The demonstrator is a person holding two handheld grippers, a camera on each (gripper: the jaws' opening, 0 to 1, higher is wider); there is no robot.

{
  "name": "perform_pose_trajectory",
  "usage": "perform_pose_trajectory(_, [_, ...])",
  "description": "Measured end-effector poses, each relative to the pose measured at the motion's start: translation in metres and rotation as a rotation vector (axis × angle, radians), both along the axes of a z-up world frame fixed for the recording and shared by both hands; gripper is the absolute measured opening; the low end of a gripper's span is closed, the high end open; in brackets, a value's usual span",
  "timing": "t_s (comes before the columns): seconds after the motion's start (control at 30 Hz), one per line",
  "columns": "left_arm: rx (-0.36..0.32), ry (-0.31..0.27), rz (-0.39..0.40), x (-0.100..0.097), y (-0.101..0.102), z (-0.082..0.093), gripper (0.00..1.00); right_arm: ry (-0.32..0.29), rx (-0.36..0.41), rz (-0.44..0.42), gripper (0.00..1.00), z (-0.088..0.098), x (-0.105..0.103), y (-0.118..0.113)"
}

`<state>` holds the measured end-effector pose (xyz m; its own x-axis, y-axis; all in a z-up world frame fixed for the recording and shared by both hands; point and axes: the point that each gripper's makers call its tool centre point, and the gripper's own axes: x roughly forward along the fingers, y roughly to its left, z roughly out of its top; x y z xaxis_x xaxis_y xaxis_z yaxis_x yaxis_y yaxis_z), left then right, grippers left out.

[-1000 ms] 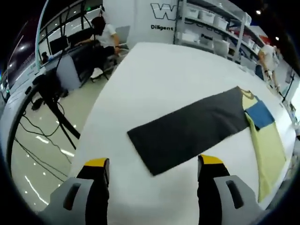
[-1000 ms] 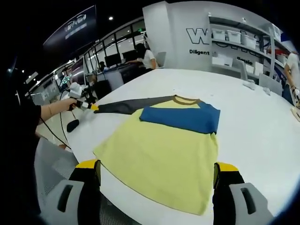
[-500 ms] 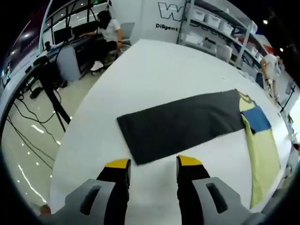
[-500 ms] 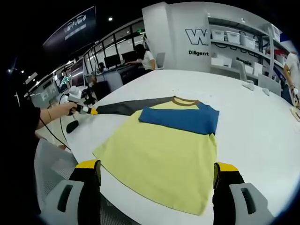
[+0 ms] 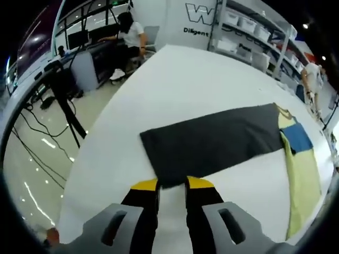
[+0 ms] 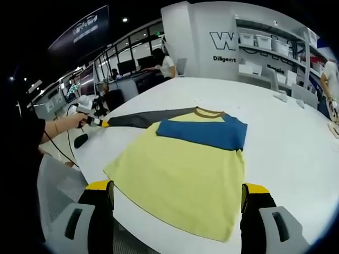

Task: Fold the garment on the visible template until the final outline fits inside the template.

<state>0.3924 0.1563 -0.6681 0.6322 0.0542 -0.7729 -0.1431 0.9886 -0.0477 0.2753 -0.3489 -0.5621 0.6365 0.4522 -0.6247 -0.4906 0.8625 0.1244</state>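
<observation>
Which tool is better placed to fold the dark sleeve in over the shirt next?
Left. The left tool is nearly shut right at the end of the dark sleeve, so it could likely lift it. The right tool hangs wide open by the yellow shirt's hem, far from that sleeve.

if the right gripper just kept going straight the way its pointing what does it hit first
Most likely the pale yellow body of the shirt spread on the white table; it lies directly ahead between the open right gripper jaws, though depth is uncertain.
</observation>
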Motion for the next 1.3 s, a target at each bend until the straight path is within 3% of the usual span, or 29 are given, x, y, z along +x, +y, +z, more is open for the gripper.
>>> perform_pose_trajectory(0.2, [-0.021,-0.002,0.046,0.001,-0.001,0.0,0.08,0.0,-0.007,0.001,0.99,-0.001,0.0,0.0])
perform_pose_trajectory(0.7, [0.02,0.026,0.024,0.003,0.004,0.002,0.0,-0.004,0.0,-0.011,0.99,0.002,-0.001,-0.002])
perform_pose_trajectory(0.93, [0.031,0.02,0.002,0.004,0.004,0.009,0.0,-0.009,0.0,-0.01,0.99,0.003,-0.002,-0.003])
perform_pose_trajectory(1.3, [0.069,-0.028,-0.067,0.017,-0.004,0.035,0.0,-0.006,0.002,0.003,0.99,0.003,-0.005,0.0])
